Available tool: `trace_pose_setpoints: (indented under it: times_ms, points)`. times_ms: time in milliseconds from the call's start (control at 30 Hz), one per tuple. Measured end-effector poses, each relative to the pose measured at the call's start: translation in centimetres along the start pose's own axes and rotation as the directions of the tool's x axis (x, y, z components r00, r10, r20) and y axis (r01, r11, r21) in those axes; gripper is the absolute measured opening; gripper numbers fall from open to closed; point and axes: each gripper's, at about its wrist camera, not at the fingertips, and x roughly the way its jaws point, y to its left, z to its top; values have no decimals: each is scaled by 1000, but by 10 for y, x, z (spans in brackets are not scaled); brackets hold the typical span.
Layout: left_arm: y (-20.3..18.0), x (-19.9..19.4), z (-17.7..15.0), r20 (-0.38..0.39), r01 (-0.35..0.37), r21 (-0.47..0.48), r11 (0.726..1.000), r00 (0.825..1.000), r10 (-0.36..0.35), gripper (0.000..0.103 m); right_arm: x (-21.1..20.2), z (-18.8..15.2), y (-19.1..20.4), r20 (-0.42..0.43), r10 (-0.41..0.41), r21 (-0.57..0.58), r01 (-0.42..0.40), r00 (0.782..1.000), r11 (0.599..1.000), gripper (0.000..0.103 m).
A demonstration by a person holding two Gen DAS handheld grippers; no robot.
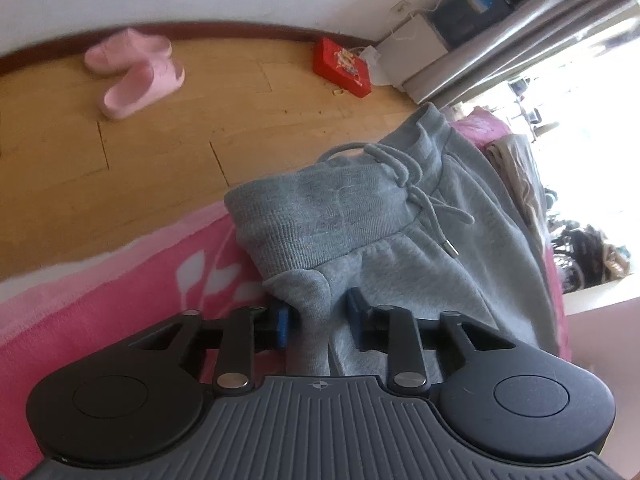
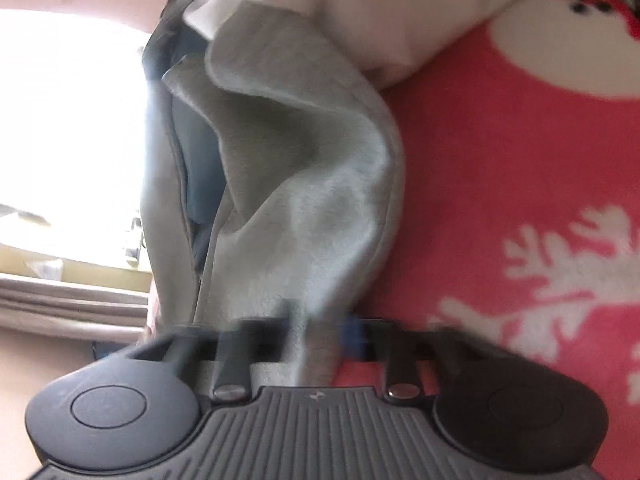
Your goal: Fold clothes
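Grey sweatpants [image 1: 384,248] with a ribbed waistband and a tied drawstring [image 1: 416,184] lie on a pink blanket [image 1: 120,296]. My left gripper [image 1: 318,316] has its blue pads on either side of a fold of the pants near the waistband and is shut on it. In the right wrist view the grey pants [image 2: 304,168] hang in folds over the pink blanket [image 2: 500,152]. My right gripper [image 2: 320,336] is shut on a bunch of the grey fabric; the view is blurred.
Wooden floor [image 1: 200,120] lies beyond the blanket's edge, with pink slippers [image 1: 136,72] and a red box [image 1: 342,68] by the wall. A bright window and curtains [image 1: 520,40] are to the right. A white pillow [image 2: 380,8] lies beyond the pants.
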Motion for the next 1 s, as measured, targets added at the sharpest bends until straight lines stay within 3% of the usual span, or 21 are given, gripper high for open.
trace_pose_setpoints:
  times_ms: [67,233,400,533,767,1000]
  points:
    - [-9,-7,0,23,6,26,1000,1000,-6,11,-10,0,17,30,22,-58,-20,999,998,5]
    - [-31,-40,12,82,80,16,997,993,-81,7,-58,-17,84,64,134,-175,-121,989,977,5]
    - [-64,-54,32,140,135,63,989,980,-143,7,-87,-7,154,118,228,-331,-178,966,927,5]
    - [-86,-50,44,176,155,95,983,970,-169,6,-87,14,180,158,228,-387,-153,961,909,5]
    - [-109,-24,57,222,182,86,979,955,-197,5,-60,32,220,166,239,-385,-161,957,909,5]
    - [-145,2,74,246,208,139,968,940,-237,5,-19,59,270,162,124,-441,-40,979,896,5]
